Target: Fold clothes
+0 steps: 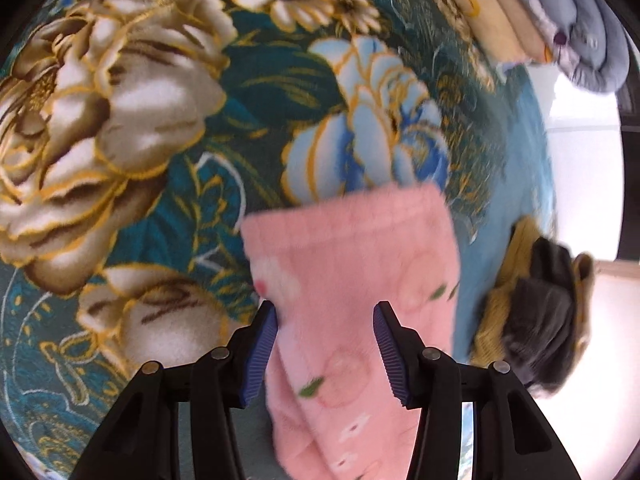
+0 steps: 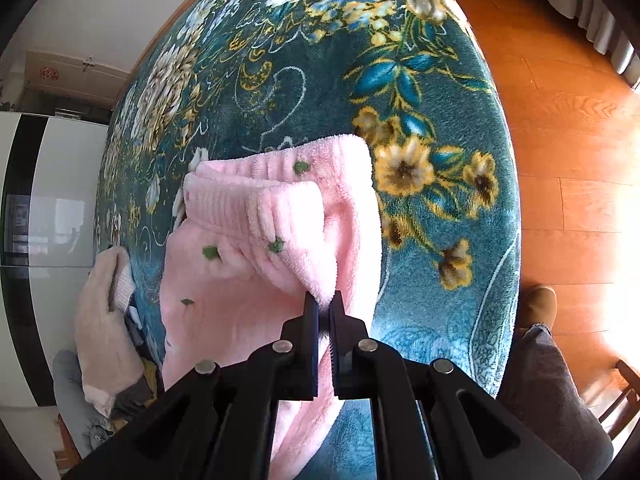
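Note:
A pink fleece garment [image 1: 352,264] with small green leaf prints lies on a teal floral blanket [image 1: 160,128]. My left gripper [image 1: 325,322] is open, its blue-padded fingers spread on either side of the garment, not gripping it. In the right wrist view the same pink garment [image 2: 224,264] shows its ribbed waistband folded over. My right gripper [image 2: 324,308] is shut on a fold of the waistband and lifts it slightly off the blanket [image 2: 440,160].
A pile of yellow and dark grey clothes [image 1: 532,312] lies at the blanket's right edge. Folded bedding [image 1: 560,20] is stacked at the far right. A pale pink garment [image 2: 104,320] lies left. Wooden floor [image 2: 560,120] and a person's leg [image 2: 552,380] are on the right.

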The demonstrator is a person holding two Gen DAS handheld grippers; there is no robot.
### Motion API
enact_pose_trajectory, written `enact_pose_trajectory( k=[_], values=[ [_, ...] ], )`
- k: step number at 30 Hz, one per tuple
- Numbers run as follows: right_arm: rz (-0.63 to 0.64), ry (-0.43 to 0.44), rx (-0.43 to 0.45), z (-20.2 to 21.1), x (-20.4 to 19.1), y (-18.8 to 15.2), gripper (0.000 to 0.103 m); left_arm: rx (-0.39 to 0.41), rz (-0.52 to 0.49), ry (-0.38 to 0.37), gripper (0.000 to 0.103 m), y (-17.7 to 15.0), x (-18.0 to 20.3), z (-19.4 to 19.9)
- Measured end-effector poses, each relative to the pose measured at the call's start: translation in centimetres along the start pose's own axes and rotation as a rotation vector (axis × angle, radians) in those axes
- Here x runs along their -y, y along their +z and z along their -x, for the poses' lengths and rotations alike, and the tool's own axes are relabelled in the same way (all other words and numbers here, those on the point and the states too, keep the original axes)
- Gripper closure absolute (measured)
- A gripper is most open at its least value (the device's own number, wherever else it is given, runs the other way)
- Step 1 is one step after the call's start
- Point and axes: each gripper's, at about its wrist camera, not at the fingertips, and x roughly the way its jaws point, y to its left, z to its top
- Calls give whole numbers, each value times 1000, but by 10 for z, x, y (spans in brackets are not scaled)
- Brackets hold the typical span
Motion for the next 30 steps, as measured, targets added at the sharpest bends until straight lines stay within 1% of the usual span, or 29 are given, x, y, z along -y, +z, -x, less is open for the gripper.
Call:
enact_pose_trajectory(
  k=[1,2,4,5,6,8,9,10,12,13,15,17,18,19,21,24,27,30],
  values=[
    [-1,-1,0,0,-1,0,98,7,-7,-11,65,2,1,1],
    [-1,-3,-1,0,-1,0,98,15,-13,-22,82,3,1,3],
    [1,-7,-2,0,-3,-1,98,15,-71,-15,94,3,7,4],
    [3,-9,-3,0,-4,-1,98,10,-100,-14,95,4,11,3],
    [3,-11,-4,0,-4,-2,98,12,-128,-27,95,3,13,6],
    [1,-14,-6,0,-5,-3,98,19,-139,-29,95,3,15,7],
    [1,-16,-7,0,-5,-4,98,22,-120,-28,95,5,11,8],
    [0,-17,-7,0,-5,-4,98,25,-98,-25,90,8,6,7],
    [-2,-18,-7,0,-5,-5,98,25,-50,-9,88,9,-9,6],
    [-2,-19,-7,0,-5,-6,98,22,-42,-4,86,8,-13,4],
    [-5,-20,-7,1,-5,-6,97,18,-27,1,79,5,-24,2],
    [-7,-24,-7,1,-5,-7,97,24,9,-23,67,2,-38,4],
    [-9,-26,-8,1,-5,-7,97,27,27,-34,64,0,-45,5],
    [-10,-27,-8,1,-5,-8,97,34,36,-33,59,-1,-50,6],
    [-10,-30,-9,0,-7,-9,97,49,55,-29,58,-4,-59,7],
    [-7,-39,-12,-1,-8,-10,97,27,-60,70,61,-9,-51,2],
    [-7,-46,-14,-1,-9,-12,97,26,-138,64,61,-15,-38,1],
    [-2,-52,-17,-2,-10,-13,97,23,-234,149,61,-15,-22,-8]
  ],
)
